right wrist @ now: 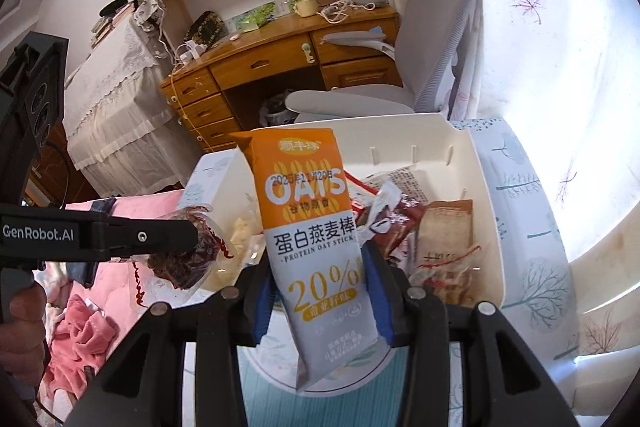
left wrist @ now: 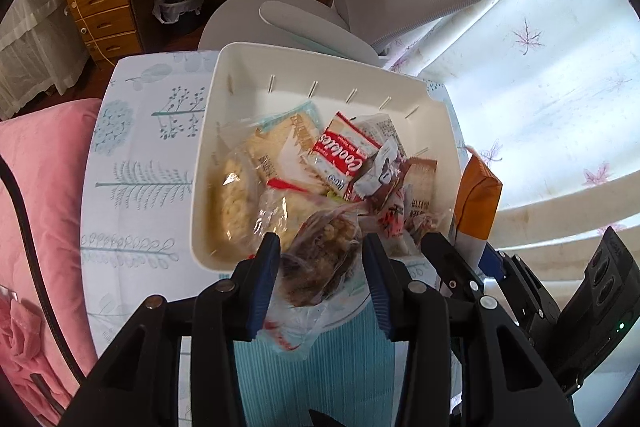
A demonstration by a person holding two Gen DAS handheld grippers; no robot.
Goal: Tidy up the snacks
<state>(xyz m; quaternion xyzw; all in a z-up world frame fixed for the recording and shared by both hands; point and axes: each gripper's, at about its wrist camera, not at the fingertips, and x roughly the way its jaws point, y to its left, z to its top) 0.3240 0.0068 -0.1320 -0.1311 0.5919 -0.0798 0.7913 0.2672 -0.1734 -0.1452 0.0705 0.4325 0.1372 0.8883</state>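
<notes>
The orange-and-white packet [right wrist: 316, 227] in my right hand-held gripper [right wrist: 316, 291] reads "OATS", "PROTEIN OAT STICK" and "20%", my left hand-held gripper [right wrist: 96, 235] at nine o'clock reads "GenRobot.AI", and a red wrapper [left wrist: 344, 157] reads "Cookies".

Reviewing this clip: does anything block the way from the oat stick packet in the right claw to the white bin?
Nothing visible blocks it. The oat stick packet sits between the right claw's fingers at the near rim of the white bin, which is open-topped. The left claw, with a clear-wrapped snack, stands off to the side, not across the path.
</notes>
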